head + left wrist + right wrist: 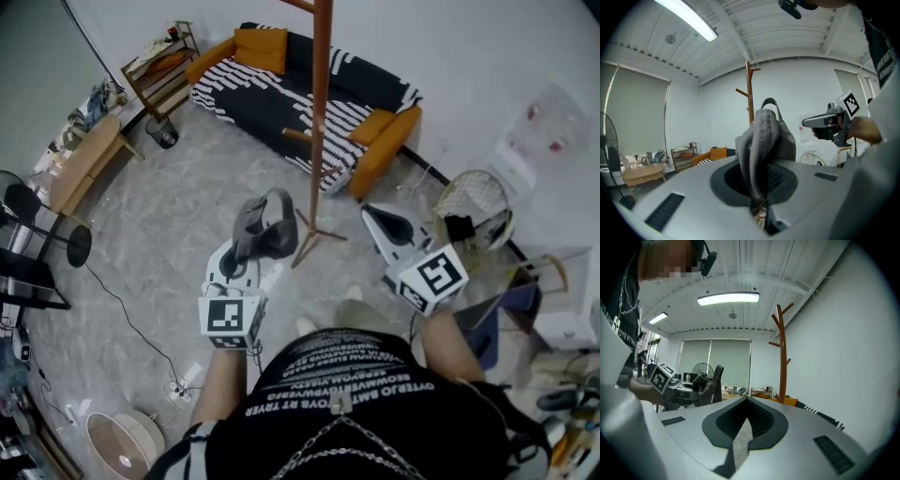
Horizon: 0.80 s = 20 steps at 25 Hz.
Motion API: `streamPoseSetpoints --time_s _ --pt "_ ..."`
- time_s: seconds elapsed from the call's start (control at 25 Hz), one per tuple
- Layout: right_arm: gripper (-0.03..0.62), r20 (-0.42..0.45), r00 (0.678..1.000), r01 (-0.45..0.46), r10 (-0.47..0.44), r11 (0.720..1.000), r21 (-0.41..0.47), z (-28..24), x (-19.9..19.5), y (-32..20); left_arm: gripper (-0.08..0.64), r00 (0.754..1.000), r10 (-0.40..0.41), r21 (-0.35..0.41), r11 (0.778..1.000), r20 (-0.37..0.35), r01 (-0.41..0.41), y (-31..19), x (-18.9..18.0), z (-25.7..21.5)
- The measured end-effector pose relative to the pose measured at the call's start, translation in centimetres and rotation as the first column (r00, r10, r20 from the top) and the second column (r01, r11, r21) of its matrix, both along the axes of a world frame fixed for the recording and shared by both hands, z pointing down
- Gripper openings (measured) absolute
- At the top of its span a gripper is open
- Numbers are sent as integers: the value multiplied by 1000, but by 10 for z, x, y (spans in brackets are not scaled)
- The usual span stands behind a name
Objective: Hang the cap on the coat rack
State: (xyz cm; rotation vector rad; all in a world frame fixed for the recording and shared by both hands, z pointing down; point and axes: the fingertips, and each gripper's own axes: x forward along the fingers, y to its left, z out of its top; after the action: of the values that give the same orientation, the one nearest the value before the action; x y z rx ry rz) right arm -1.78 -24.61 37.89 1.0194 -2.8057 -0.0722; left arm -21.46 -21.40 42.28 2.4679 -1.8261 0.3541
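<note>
Just short of the rack (319, 131), the grey cap (264, 225) stands up out of the left gripper (246, 262), whose jaws are clamped tight on its fabric. The right gripper (386, 225) is closed with nothing in it. Both hands reach forward, nearly level, either side of the rack's foot.

Black tee (412, 422), white lettering (342, 373) (silver chain (317, 442) at neck), striped sleeve (190, 448).
</note>
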Motion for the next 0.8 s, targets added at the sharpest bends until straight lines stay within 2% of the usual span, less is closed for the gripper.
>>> streamPoseSetpoints --time_s 0.24,0.48,0.8 --pt "2 15 1000 -1 1 1000 -1 2 0 -22 14 1000 14 -13 1000 27 -13 -13 1 3" --pt "2 27 999 39 -39 999 18 -4 -11 -50 14 999 -24 -32 999 31 25 -29 -6 6" --pt "2 37 997 70 -70 998 -2 1 -12 -94 14 998 -55 -46 997 33 57 -64 -2 11"
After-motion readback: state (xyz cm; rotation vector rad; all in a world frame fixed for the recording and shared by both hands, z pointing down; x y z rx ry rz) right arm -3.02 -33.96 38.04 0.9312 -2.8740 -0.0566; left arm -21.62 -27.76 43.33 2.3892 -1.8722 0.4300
